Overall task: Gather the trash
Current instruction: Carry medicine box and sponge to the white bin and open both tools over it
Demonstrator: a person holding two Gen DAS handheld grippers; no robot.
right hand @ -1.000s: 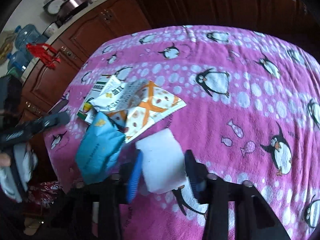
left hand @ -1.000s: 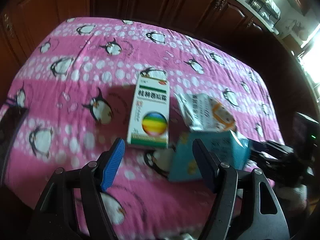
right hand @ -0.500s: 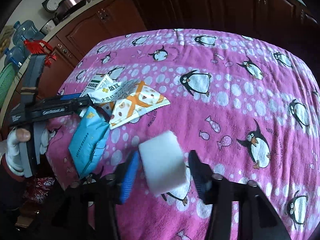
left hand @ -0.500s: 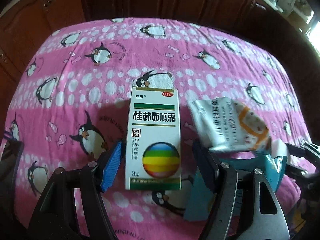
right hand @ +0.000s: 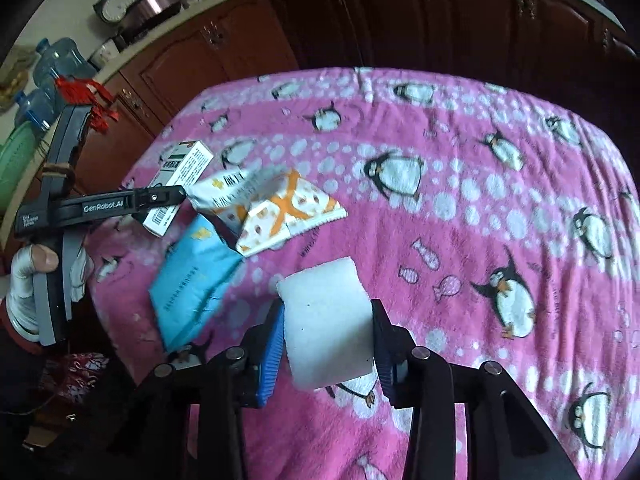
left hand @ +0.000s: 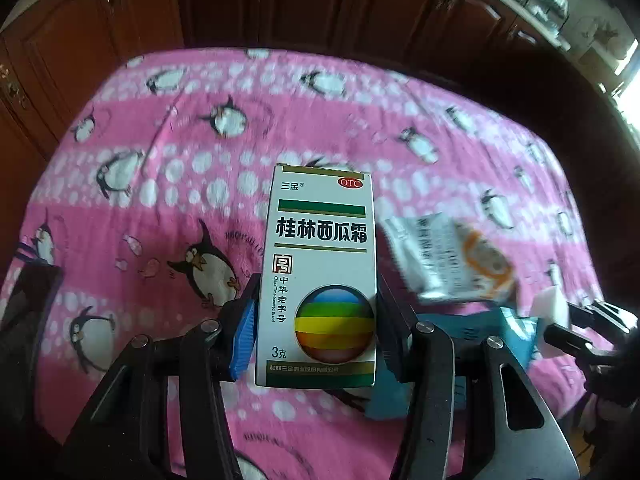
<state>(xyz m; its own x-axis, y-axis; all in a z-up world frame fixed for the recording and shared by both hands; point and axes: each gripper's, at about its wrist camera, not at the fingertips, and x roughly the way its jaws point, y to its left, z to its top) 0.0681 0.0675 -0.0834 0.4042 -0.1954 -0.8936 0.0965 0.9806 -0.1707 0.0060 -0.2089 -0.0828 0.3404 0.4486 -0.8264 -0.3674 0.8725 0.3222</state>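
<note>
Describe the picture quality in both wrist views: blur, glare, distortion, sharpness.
Left wrist view: the medicine box between the left tongs is sharp, while the pink penguin cloth and snack wrapper are motion-blurred; window glare blows out the upper right. Right wrist view: mostly sharp, the white foam block crisp in the right tongs; fisheye bends the cabinets, and the corners are dark.

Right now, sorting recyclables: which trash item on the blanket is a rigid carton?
The white medicine box, clamped in the left gripper; the others are soft wrappers and foam.
</note>
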